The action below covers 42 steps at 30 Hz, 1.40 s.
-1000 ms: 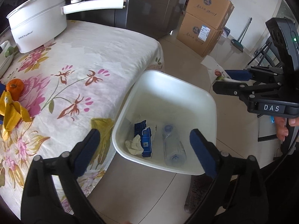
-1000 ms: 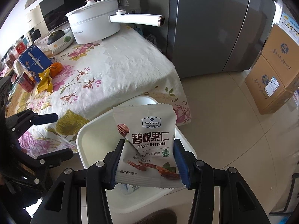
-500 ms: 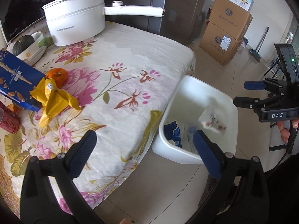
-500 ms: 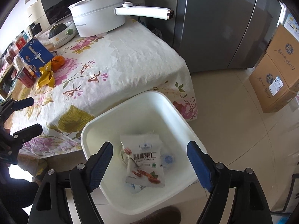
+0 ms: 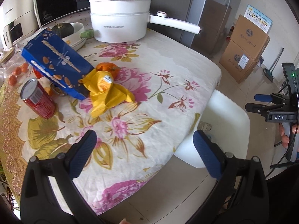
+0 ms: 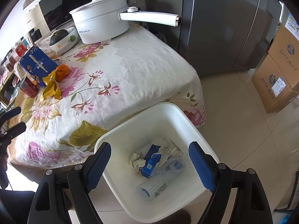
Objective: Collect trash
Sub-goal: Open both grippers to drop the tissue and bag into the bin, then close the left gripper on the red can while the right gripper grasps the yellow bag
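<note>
- Left tongs (image 5: 144,148) spread wide, nothing between the pads, poised over the near edge of the worktop (image 5: 168,71).
- Right tongs (image 6: 149,163) equally wide and empty, hung above the white bin (image 6: 130,128) on the floor beside the worktop corner.
- Bin contents noted from the right wrist view: clear plastic bottle (image 6: 152,189) on its side, blue carton (image 6: 151,165), crumpled tissue (image 6: 137,161), a folded printed wrapper (image 6: 172,147).
- Remaining trash candidate: crumpled yellow wrapper (image 5: 107,92) on the worktop, touching the orange fruit (image 5: 108,68) and lying against the blue snack box (image 5: 56,63).
- Handling judged: wrapper thin, soft, very light; likely to crush and slide under the pads. Best taken at a raised fold near the middle, away from the fruit, with a full closure.
- Red can (image 5: 38,101) upright just beside the box; open or empty not determinable, so trash status uncertain.
- Blue box propped at a tilt; full or empty not readable.
- Small objects under the box edge too dark to identify.
- In the left wrist view, most of the bin hidden behind the worktop overhang and the right pad.
- White pot (image 5: 119,18) with long handle at the far end, well apart from the wrapper.
</note>
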Each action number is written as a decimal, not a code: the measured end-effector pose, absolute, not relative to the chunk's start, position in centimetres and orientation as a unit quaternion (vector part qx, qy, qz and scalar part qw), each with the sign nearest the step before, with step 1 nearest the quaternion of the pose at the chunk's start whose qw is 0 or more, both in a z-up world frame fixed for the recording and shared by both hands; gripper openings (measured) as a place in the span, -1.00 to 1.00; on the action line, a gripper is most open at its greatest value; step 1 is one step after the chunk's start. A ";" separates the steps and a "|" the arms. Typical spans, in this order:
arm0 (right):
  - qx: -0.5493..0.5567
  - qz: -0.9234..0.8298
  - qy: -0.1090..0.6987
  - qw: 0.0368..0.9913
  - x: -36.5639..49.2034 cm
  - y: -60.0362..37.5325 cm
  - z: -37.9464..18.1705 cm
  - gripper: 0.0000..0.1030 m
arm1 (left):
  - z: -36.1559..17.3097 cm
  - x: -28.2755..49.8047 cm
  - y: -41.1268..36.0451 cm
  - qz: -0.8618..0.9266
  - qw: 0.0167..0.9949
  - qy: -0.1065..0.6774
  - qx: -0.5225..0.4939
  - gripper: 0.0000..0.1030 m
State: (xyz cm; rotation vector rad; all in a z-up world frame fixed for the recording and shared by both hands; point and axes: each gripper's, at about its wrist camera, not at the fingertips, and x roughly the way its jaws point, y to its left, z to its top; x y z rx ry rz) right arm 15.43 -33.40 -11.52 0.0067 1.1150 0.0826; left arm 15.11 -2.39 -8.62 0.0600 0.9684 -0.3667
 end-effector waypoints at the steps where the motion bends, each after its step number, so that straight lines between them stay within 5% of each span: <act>1: 0.002 0.040 0.529 0.848 15.6 -33.0 -11.5 0.68 | -8.6 15.2 -1.7 -0.168 0.870 0.462 0.025 0.99; 24: -0.010 0.121 0.505 0.855 23.0 -17.0 -10.7 0.69 | -10.0 19.5 13.3 -0.014 0.905 0.421 -0.066 0.99; 42: 0.074 0.156 0.520 0.836 28.6 -9.0 -15.9 0.68 | -12.4 24.7 14.0 0.017 0.909 0.403 -0.105 0.82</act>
